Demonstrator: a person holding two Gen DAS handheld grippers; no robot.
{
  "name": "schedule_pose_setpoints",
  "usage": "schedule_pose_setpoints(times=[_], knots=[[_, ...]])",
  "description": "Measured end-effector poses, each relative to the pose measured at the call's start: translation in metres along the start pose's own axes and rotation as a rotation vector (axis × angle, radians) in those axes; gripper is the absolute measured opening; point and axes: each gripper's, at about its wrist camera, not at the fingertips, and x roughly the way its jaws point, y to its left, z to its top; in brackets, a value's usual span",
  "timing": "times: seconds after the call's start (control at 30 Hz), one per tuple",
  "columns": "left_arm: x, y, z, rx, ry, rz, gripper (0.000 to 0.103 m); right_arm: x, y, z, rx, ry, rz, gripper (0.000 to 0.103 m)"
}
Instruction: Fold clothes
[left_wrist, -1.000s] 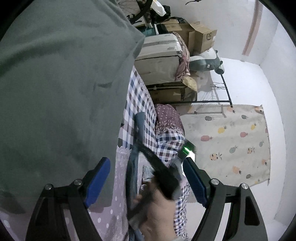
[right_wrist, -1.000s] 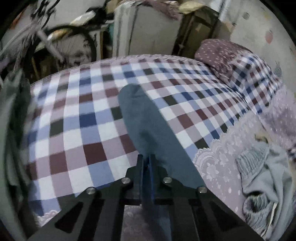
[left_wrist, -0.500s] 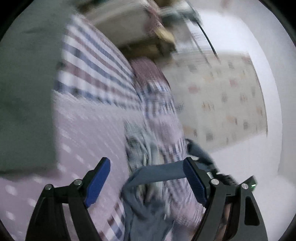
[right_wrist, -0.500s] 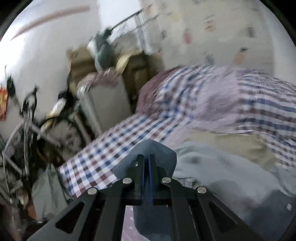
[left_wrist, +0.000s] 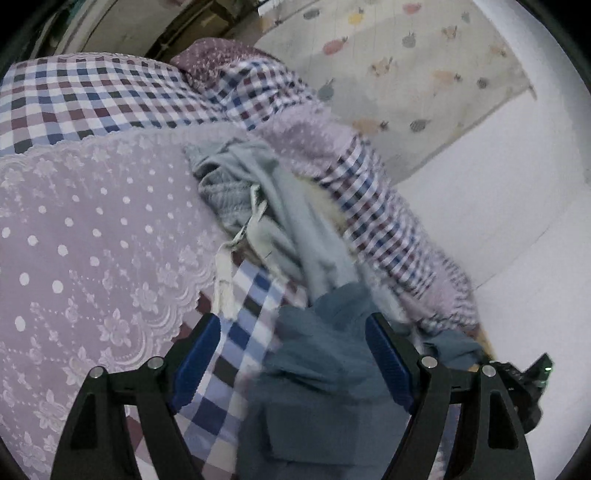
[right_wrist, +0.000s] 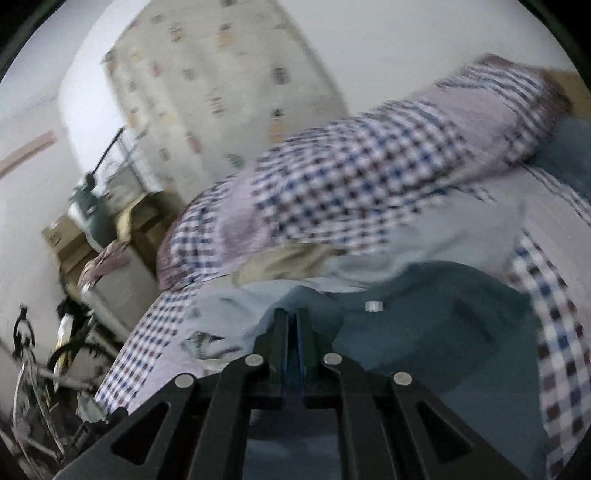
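One dark blue garment (left_wrist: 325, 373) lies bunched at the near edge of the bed (left_wrist: 92, 229), with part of it running under the left tool (left_wrist: 293, 354) and on toward 6 o'clock in the left wrist view. At 12 o'clock from it sits a crumpled pile of pale grey-blue clothes (left_wrist: 258, 199), pressed against a rolled checked quilt (left_wrist: 369, 206) at 2 o'clock. Lilac dotted bedding with lace trim fills the 9 o'clock side.

The right tool (right_wrist: 293, 325) has its two fingers pressed together with dark blue cloth pinched between them; the rest of that garment spreads toward 3 o'clock in its view, a small white tag or button (right_wrist: 375, 305) showing on it. The left tool stands wide apart, its blue pads either side of the cloth and holding nothing.

My reading is that the garment is being handled by one pinched edge, either drawn out to lie flat or carried over in a fold; motion blur and the bunching leave that unsettled. Whichever it is, the next move calls for the free left tool to take a second edge or corner, so the cloth can be held taut between two points rather than dangling from one.
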Motion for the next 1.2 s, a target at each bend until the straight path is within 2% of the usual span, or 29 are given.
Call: schedule_pose_setpoints(times=[0.17,0.27,0.33,0.43,0.47,0.5,0.63,0.67,0.73,0.8,0.9,1.0,1.03,1.07,1.1,1.13,1.17,1.2], knots=[[0.011,-0.003,-0.008,0.091,0.034,0.118,0.083,-0.019,-0.052,0.006,0.072,-0.016,-0.042,0.002],[0.018,-0.01,-0.015,0.185,0.058,0.164,0.079,-0.03,-0.071,0.001,0.043,-0.024,-0.134,0.005],[0.021,-0.021,-0.025,0.294,0.069,0.183,0.079,-0.026,-0.084,-0.01,0.023,0.03,-0.193,0.007],[0.025,-0.037,-0.041,0.458,0.085,0.21,0.078,-0.028,-0.102,-0.03,0.016,0.074,-0.24,0.024],[0.027,-0.042,-0.046,0.513,0.09,0.219,0.078,-0.032,-0.11,-0.039,0.019,0.076,-0.24,0.037],[0.028,-0.048,-0.051,0.568,0.095,0.227,0.078,-0.037,-0.117,-0.047,0.022,0.072,-0.241,0.044],[0.038,-0.067,-0.076,0.778,0.121,0.256,0.074,-0.053,-0.144,-0.077,0.047,0.045,-0.204,0.045],[0.041,-0.07,-0.082,0.814,0.135,0.255,0.068,-0.057,-0.151,-0.085,0.055,0.034,-0.183,0.045],[0.05,-0.075,-0.094,0.88,0.164,0.269,0.061,-0.061,-0.161,-0.097,0.051,0.019,-0.18,0.045],[0.061,-0.079,-0.106,0.942,0.193,0.301,0.054,-0.057,-0.169,-0.107,0.067,0.048,-0.184,0.046],[0.076,-0.085,-0.119,1.019,0.204,0.356,0.052,-0.05,-0.177,-0.105,0.113,0.076,-0.13,0.046],[0.085,-0.091,-0.125,1.052,0.2,0.376,0.052,-0.05,-0.176,-0.105,0.093,0.085,-0.113,0.046],[0.083,-0.091,-0.123,1.035,0.184,0.373,0.051,-0.05,-0.176,-0.106,0.091,0.089,-0.106,0.046],[0.081,-0.09,-0.12,1.017,0.169,0.37,0.044,-0.049,-0.176,-0.107,0.093,0.094,-0.1,0.046],[0.08,-0.089,-0.118,0.999,0.153,0.367,0.032,-0.048,-0.176,-0.107,0.095,0.099,-0.093,0.046],[0.078,-0.088,-0.116,0.981,0.138,0.364,0.024,-0.048,-0.176,-0.108,0.095,0.104,-0.088,0.046],[0.077,-0.087,-0.113,0.963,0.123,0.361,0.009,-0.048,-0.175,-0.109,0.091,0.11,-0.085,0.046],[0.075,-0.087,-0.111,0.944,0.107,0.358,0.007,-0.048,-0.175,-0.11,0.082,0.118,-0.083,0.046]])
